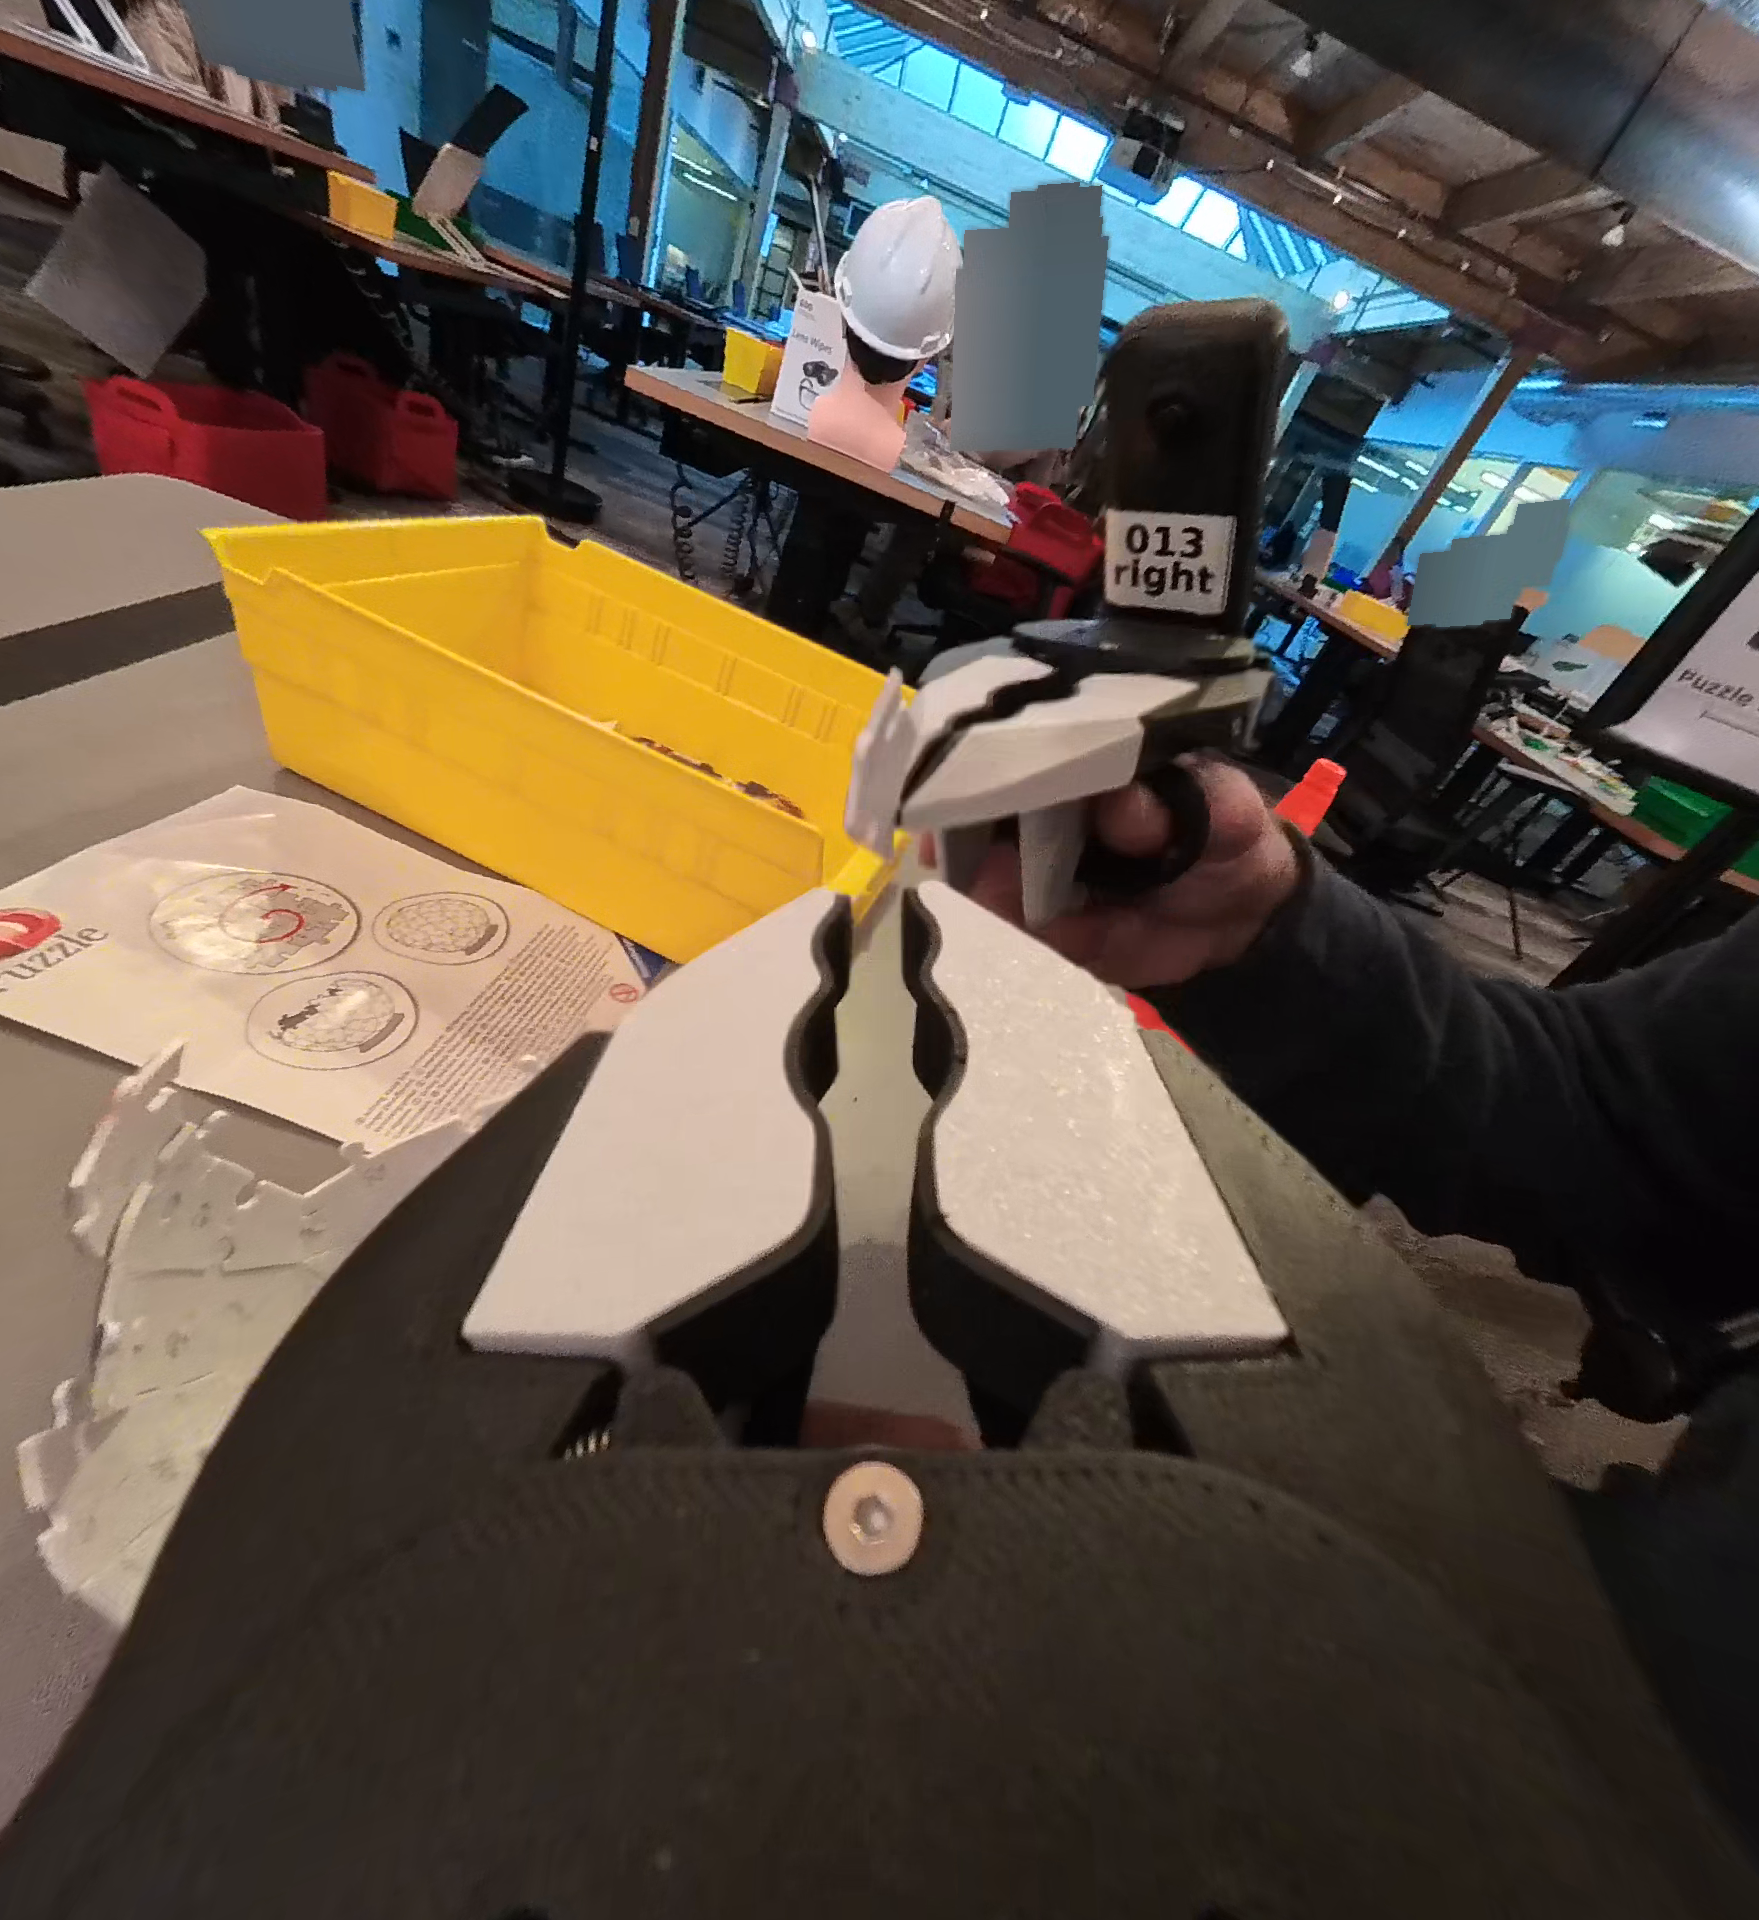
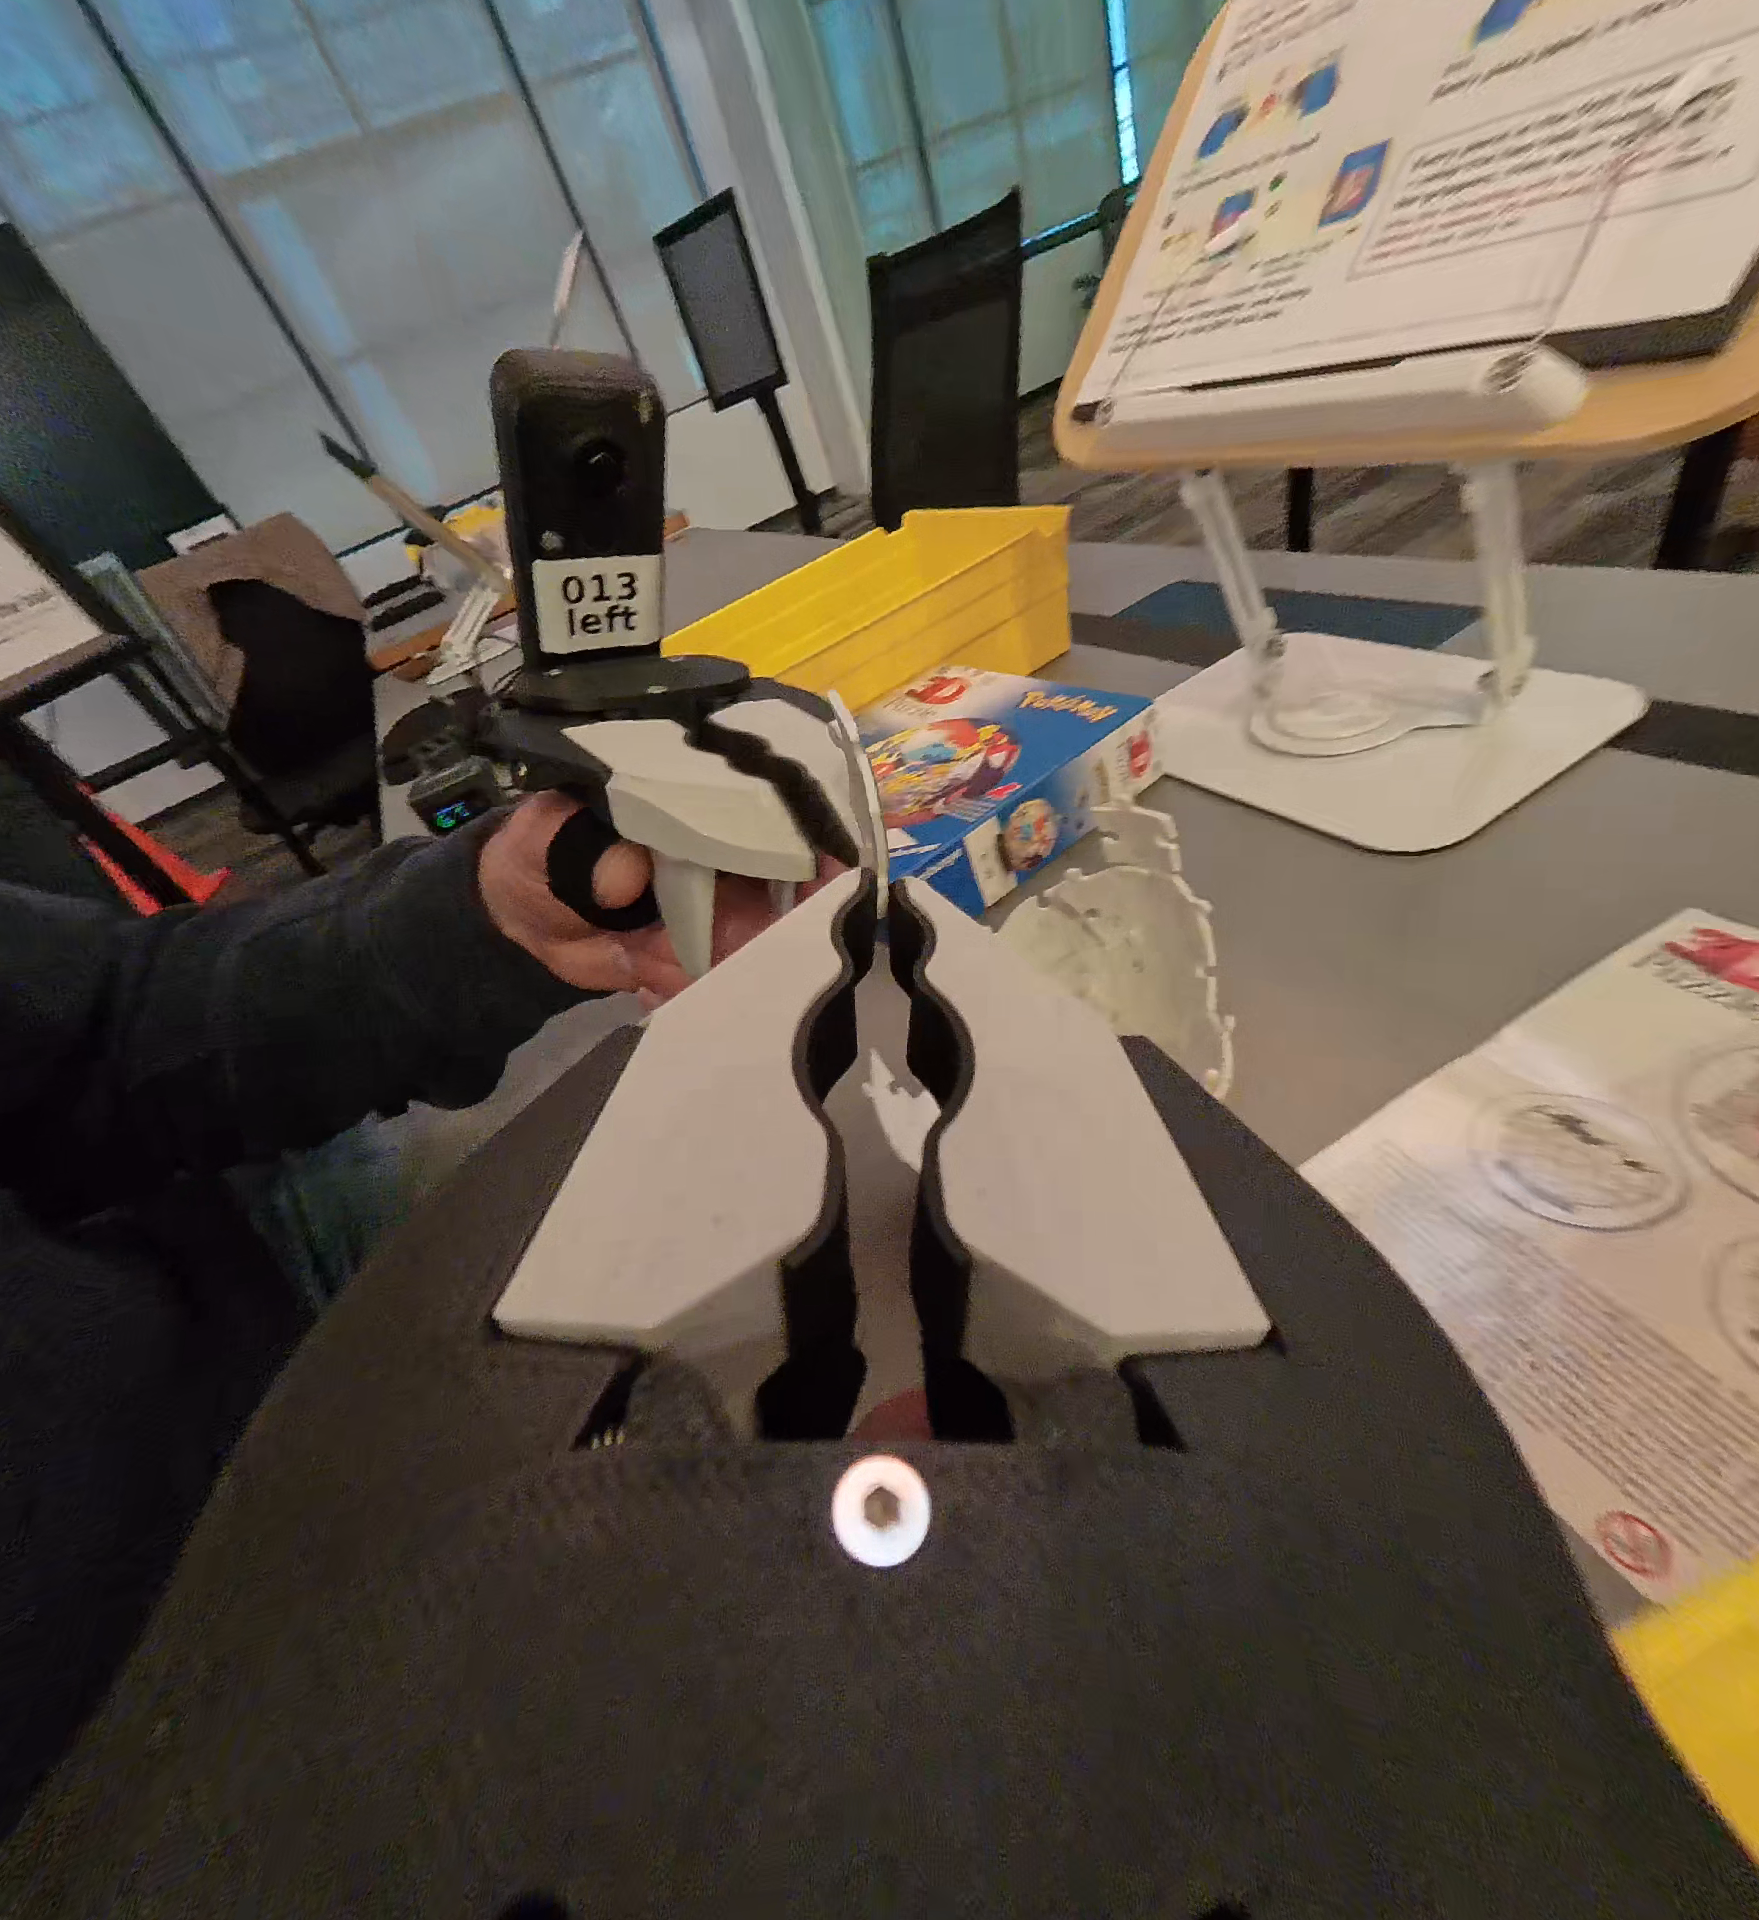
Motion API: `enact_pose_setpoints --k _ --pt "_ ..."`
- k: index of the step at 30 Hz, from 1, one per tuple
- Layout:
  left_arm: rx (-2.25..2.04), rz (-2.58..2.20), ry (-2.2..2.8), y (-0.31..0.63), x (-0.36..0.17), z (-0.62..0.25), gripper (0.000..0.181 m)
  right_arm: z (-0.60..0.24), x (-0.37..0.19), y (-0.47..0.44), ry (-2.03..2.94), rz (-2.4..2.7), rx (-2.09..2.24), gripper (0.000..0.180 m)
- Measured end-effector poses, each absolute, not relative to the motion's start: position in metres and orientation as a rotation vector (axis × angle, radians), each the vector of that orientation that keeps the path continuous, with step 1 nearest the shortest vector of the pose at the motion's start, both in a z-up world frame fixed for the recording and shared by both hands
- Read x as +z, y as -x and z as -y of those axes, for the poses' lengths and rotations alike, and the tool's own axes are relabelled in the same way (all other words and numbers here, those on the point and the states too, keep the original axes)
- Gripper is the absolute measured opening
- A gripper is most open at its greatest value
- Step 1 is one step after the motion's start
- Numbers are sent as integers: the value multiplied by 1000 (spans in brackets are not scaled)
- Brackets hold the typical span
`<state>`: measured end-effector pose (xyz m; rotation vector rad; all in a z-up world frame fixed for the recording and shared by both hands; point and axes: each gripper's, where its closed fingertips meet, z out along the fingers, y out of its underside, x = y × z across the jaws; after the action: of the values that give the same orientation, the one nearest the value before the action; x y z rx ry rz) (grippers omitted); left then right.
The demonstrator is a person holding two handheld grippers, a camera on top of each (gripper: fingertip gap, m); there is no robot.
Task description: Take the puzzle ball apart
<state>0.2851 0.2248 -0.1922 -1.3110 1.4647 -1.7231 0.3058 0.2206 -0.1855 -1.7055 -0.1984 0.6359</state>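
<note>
The puzzle ball is a partly open white shell (image 1: pixel 179 1247) lying on the grey table (image 1: pixel 2 1143), left of my left gripper. It also shows in the right wrist view (image 2: pixel 1135 935), just beyond my right gripper. My right gripper (image 1: pixel 890 774) is shut on a small white puzzle piece (image 1: pixel 873 764), held in the air above the near corner of the yellow bin (image 1: pixel 542 707). My left gripper (image 2: pixel 859 831) meets it tip to tip and is shut on the same thin white piece (image 2: pixel 851 758). In their own views, the left gripper (image 1: pixel 875 899) and right gripper (image 2: pixel 880 899) show nearly closed jaws.
The yellow bin holds several loose pieces (image 1: pixel 719 769). An instruction sheet (image 1: pixel 283 956) lies in front of it. The puzzle box (image 2: pixel 1010 769), a second yellow bin (image 2: pixel 906 603) and a document stand (image 2: pixel 1374 748) stand farther back. A person's sleeve (image 1: pixel 1477 1091) reaches in from the right. Both grippers' tips are close together, under 4 cm apart.
</note>
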Motion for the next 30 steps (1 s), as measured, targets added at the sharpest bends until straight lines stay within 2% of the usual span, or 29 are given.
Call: enact_pose_setpoints --k 3,7,9,10,12,13,18,21,25,28,30 --pt "-1477 -1481 1384 -286 -207 -256 29 -213 -186 -377 1785 95 296 0" --pt "-1045 -1445 1471 -283 -227 -312 41 -187 -209 -487 1971 -113 -172 0" --pt "-917 -1470 1486 -280 -232 -324 46 -177 -234 -515 2081 -187 -198 31" --pt "-877 -1487 1504 -280 -237 -328 48 -172 -246 -525 2130 -204 -229 33" --pt "-809 -1512 1560 -280 -249 -335 49 -165 -256 -538 2162 -221 -291 25" --pt "-798 -1539 1589 -281 -256 -335 50 -162 -251 -542 2139 -214 -338 0" --pt "-682 -1634 1663 -283 -285 -340 53 -171 -226 -511 2041 -120 -249 1" --pt "-670 -1679 1710 -286 -297 -341 49 -201 -208 -440 1989 95 -71 10" --pt "-661 -1748 1753 -293 -311 -338 31 -249 -219 -360 2023 332 116 26" --pt "-601 -1795 1690 -298 -310 -338 4 -284 -240 -337 2064 454 99 27" --pt "-595 -1826 1663 -301 -309 -335 3 -299 -249 -329 2077 523 93 27"
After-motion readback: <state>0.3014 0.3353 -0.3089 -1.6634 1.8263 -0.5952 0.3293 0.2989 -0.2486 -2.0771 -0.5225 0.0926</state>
